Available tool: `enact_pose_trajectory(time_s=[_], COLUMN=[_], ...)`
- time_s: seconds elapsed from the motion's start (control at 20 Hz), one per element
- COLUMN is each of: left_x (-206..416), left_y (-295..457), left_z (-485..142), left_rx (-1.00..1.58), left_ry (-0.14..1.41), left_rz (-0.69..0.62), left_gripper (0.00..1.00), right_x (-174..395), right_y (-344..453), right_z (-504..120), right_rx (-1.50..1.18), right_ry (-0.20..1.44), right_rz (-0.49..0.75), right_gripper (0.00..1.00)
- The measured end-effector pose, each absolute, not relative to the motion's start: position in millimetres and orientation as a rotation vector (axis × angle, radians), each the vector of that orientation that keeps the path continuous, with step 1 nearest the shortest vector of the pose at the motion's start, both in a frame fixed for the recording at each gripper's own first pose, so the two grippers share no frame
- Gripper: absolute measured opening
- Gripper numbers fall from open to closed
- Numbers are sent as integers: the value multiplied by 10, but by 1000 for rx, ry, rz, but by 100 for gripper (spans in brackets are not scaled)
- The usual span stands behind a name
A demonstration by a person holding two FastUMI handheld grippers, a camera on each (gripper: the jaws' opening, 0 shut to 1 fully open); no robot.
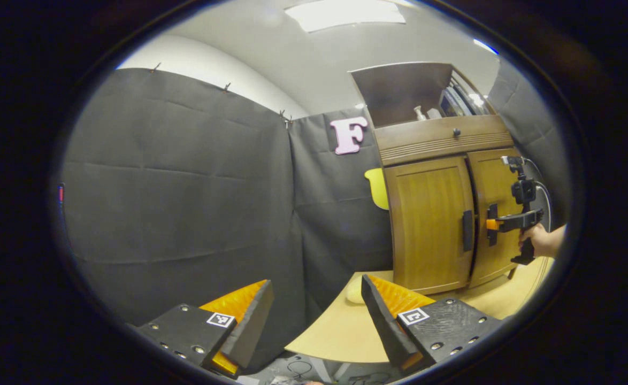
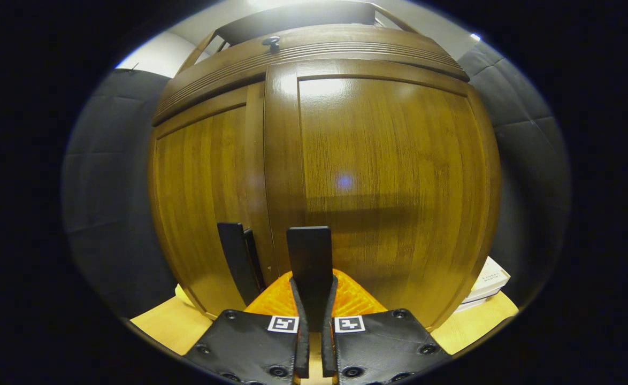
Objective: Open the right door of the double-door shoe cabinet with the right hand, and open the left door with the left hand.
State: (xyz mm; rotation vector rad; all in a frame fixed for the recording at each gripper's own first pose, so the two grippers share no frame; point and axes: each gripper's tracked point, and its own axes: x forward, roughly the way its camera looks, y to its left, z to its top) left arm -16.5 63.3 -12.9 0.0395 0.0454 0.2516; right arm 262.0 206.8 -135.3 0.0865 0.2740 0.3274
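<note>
Fingers of the left gripper (image 1: 314, 321) stand spread wide with nothing between them in the left gripper view, held back from the work and aimed across the pale wooden tabletop (image 1: 341, 331) toward the shoe cabinet (image 1: 442, 214), which stands well apart at the far right against the black cloth wall. Both doors look shut: the left door (image 1: 429, 224) carries its dark vertical handle (image 1: 467, 231) near the centre seam, untouched, and the right door (image 1: 498, 214) sits beside it. At that right door the right gripper (image 1: 491, 224) reaches in level from the side, gripped by a person's hand (image 1: 541, 240), its tips at the right door's handle; this spacing suits the task's order, the left waiting while the right takes its door first. A knobbed drawer (image 1: 442, 136) runs above the doors, and a yellow object (image 1: 378, 187) peeks from behind the cabinet. In the right gripper view the right gripper (image 2: 313, 299) is closed narrow on the right door handle (image 2: 309, 262), one finger pressed to either side of the dark upright bar, a hold that should let the door be drawn outward on its hinge. The right door (image 2: 389, 187) rises very near ahead, the left door (image 2: 207, 198) to its side with its own handle (image 2: 236, 262) free. A stack of white boxes (image 2: 488, 283) rests on the table just beside the cabinet's corner.
</note>
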Motion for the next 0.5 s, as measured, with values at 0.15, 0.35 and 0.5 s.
enact_pose_trajectory(time_s=[0.15,0.35,0.5], left_x=[-129,-89,-105], left_y=[631,621,581], left_z=[-200,-311,-281], left_rx=[32,21,12], left_ry=[42,35,31], left_rz=[216,172,138], left_gripper=[98,98,98], right_x=[2464,2263,2118], right_y=[2006,1896,1810], right_z=[-1337,-1298,-1270], right_rx=[93,87,87], right_ry=[276,276,278], right_rz=[345,364,374], right_gripper=[7,10,10])
